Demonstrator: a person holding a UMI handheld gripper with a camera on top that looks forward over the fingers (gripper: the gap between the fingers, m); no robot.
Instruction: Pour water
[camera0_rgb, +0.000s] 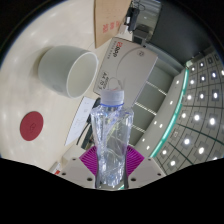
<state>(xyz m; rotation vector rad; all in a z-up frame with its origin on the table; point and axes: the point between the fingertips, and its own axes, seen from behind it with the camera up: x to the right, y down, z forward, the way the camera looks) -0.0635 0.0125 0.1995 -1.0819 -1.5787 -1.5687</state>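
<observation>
my claw (112, 165) grips a clear water bottle (113, 135) between its purple pads (93, 160), neck pointing far. just beyond its mouth sits a white cup (68, 70), with a white box (128, 72) right of it.

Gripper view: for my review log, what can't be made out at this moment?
- Water level in the bottle: its clear, crinkled plastic gives no readable line.
- Inside of the white cup: it looks empty, but the bottom is in shadow.
- Print on the white box beyond the cap: too small to read.
- Grip of the gripper: the bottle covers most of the pink pads.
</observation>
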